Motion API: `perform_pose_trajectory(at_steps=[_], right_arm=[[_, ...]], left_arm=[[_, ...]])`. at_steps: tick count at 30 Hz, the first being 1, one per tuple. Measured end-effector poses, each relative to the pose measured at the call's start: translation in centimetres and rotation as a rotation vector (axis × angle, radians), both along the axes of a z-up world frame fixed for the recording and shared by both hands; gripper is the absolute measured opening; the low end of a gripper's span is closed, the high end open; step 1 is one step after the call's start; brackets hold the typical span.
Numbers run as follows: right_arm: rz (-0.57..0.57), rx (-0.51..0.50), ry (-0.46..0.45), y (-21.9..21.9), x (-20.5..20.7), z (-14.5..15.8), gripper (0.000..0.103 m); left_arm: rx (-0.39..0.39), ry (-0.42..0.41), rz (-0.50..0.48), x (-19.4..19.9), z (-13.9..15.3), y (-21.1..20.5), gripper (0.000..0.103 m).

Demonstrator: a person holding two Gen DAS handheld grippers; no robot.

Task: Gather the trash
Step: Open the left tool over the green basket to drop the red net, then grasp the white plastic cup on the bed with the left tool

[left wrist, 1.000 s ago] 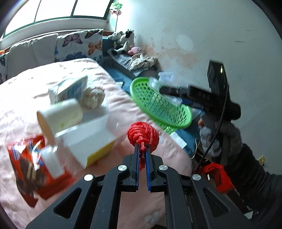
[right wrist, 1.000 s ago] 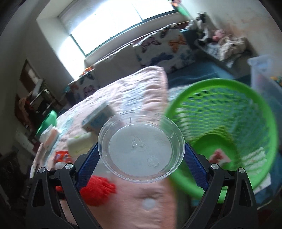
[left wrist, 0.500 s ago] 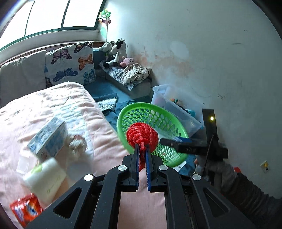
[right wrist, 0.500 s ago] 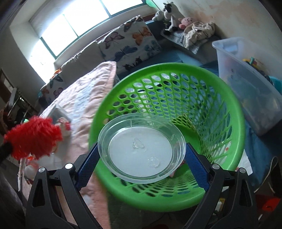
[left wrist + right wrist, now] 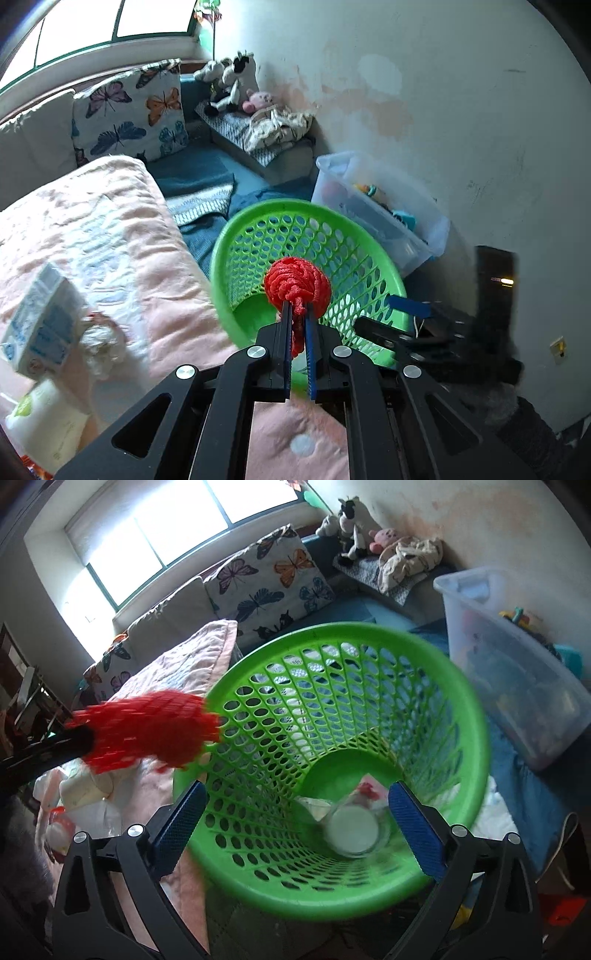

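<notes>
The right gripper (image 5: 295,830), jaws just opened wide and now empty, has dropped the clear round plastic lid (image 5: 352,830) into the green perforated plastic basket (image 5: 476,738), lower centre. The left gripper (image 5: 297,325) pinches a red knitted yarn ball (image 5: 297,284) at the basket's rim, likely next.

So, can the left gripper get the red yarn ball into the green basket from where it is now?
Probably yes. The left gripper is shut on the red yarn ball right at the green basket rim, and the right gripper stands open, empty, beside it.
</notes>
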State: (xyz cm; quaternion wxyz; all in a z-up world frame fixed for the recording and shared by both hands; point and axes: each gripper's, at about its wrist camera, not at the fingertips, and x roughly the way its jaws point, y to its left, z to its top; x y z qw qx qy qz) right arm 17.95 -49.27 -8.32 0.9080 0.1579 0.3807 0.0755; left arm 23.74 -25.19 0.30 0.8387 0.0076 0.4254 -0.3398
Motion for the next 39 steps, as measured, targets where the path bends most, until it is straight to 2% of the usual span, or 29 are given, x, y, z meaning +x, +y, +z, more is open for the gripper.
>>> perform_pose_trajectory(at_steps=[8,11,14,15,16,26,33,39], right_arm=[[-0.022,0.006,-0.016,-1.6,-2.7,0.6,0.098],[-0.027,0.024,-0.019,-2.0,-3.3,0.6,0.098],[-0.028,0.032,-0.026,-2.0,-3.9,0.7,0.098],[-0.027,0.036,-0.027,-2.0,-4.0,0.7,0.098],[-0.026,0.038,-0.028,-1.9,-4.2,0.7,0.098],[0.005,0.06,-0.03,0.4,-6.2,0.8,0.098],[0.04,0.081,-0.043,2.7,-7.1,1.3,0.098],[0.089,0.073,-0.057,5.3,-7.5,2.3,0.098]], left_arm=[[0.047,0.059,-0.017,1.2,-2.3,-3.1,0.007],[0.054,0.09,-0.017,1.2,-3.1,-3.5,0.013],[0.06,0.092,-0.008,1.0,-3.5,-3.7,0.031],[0.061,0.09,-0.003,0.8,-3.5,-3.6,0.043],[0.063,0.081,0.001,0.6,-3.4,-3.5,0.048],[0.039,0.007,0.046,-2.5,-1.2,0.1,0.048],[0.061,-0.056,0.087,-5.5,0.3,4.6,0.048],[0.049,-0.09,0.14,-7.4,1.2,9.1,0.048]])
